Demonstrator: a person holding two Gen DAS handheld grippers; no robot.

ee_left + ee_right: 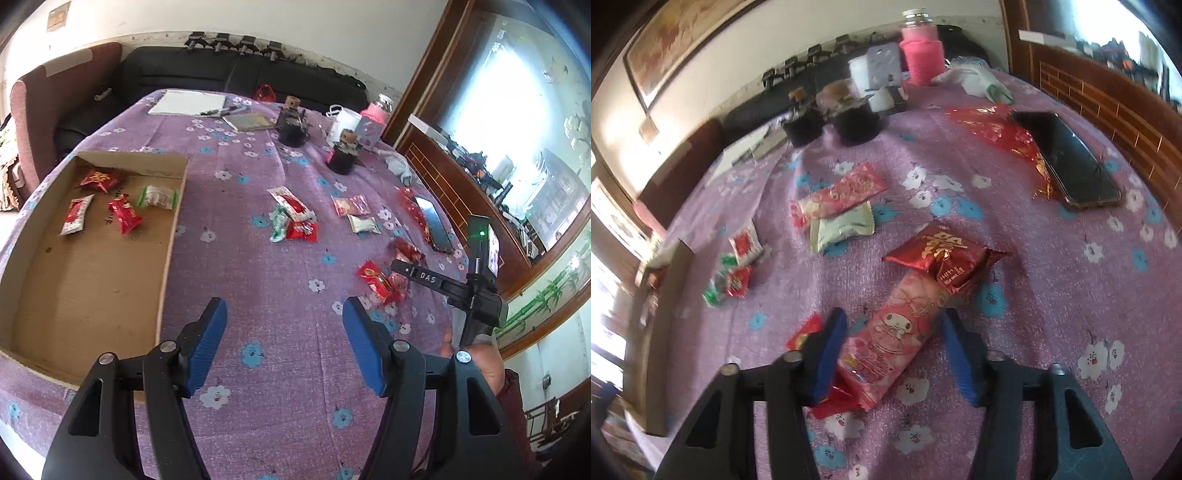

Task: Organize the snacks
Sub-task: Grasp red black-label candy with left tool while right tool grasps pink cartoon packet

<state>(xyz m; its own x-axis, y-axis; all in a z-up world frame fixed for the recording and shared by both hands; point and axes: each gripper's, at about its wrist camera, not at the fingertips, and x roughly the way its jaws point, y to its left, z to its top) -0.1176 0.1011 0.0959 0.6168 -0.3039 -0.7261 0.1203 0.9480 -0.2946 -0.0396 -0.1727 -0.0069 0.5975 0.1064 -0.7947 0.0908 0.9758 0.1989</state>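
A shallow cardboard box [44, 280] lies at the left of the purple flowered tablecloth [266, 295] and holds several snack packets, among them a red one [123, 216]. More packets lie loose mid-table [293, 218]. My left gripper [284, 336] is open and empty above the cloth, right of the box. My right gripper [894, 354] is open, its jaws on either side of a pink cartoon packet [897, 332] that lies on the cloth. A red packet with gold characters [945, 258] rests at the pink one's far end. The right gripper also shows in the left wrist view [402, 273].
A black phone [1067, 158] lies on red foil at the right. Two dark jars [853, 122], a pink-sleeved bottle [921, 55] and a white cup stand at the far end. Paper and pens [188, 103] lie at the far left. A sofa stands behind the table.
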